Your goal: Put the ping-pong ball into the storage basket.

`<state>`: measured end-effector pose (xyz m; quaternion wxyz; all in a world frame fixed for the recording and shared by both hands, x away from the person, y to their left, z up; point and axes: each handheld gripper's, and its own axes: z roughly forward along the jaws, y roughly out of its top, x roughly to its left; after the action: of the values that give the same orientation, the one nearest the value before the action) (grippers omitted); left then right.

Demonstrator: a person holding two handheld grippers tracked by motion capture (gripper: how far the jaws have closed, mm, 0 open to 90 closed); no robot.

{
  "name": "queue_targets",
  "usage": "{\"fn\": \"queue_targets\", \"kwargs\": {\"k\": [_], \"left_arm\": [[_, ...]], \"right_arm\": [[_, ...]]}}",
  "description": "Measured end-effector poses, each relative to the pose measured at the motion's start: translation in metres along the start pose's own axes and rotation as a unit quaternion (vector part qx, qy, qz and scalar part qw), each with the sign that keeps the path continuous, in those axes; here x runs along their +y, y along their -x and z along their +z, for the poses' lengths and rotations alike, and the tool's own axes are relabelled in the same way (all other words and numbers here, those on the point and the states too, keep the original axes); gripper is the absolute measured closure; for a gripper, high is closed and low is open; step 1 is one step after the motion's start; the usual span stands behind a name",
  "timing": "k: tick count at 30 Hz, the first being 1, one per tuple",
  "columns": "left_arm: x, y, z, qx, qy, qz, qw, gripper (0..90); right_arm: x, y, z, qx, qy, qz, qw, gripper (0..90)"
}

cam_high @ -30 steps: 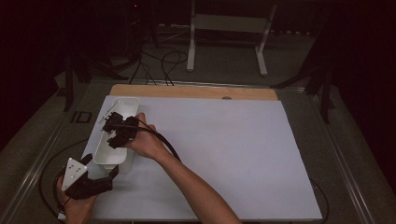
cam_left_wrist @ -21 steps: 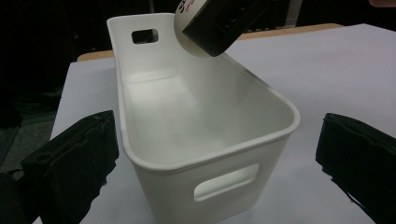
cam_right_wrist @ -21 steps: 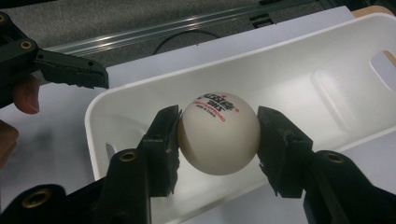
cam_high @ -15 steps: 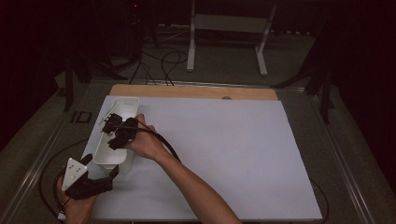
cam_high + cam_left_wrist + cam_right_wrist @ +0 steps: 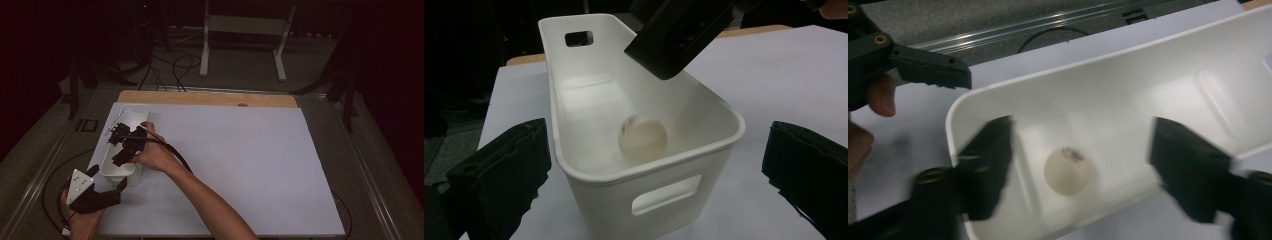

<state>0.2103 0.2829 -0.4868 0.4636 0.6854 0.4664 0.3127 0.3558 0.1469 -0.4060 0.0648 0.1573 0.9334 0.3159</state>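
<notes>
While the right gripper [image 5: 1080, 175] has just been opening, ball [image 5: 1068, 170] lies in bin [image 5: 1128, 95].

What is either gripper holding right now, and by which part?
Nothing. The right gripper, jaws just opened, hangs over the ball in the white bin; the left gripper straddles the bin's end, open.

Small white ball [image 5: 1068, 171] with dark print mark on top, lying loose on floor of bin. Long white plastic bin [image 5: 724, 127], handle holes at ends, upright on bench near left edge.
</notes>
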Motion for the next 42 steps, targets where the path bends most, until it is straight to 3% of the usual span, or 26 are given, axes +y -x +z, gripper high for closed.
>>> {"fn": "queue_targets", "kwargs": {"k": [4,18,42], "left_arm": [[0.0,0.0,0.0,0.0,-0.002,0.001,1.0,0.0],[0.0,0.001,0.001,0.0,-0.002,0.001,1.0,0.0],[-0.001,0.001,0.001,0.0,-0.005,0.002,1.0,0.0]], "right_arm": [[-0.001,0.002,-0.001,-0.004,0.0,0.005,1.0,11.7],[-0.005,0.006,-0.007,-0.002,0.004,0.014,0.9999,10.9],[-0.02,0.02,-0.033,-0.022,0.015,0.023,0.9994,10.8]]}}
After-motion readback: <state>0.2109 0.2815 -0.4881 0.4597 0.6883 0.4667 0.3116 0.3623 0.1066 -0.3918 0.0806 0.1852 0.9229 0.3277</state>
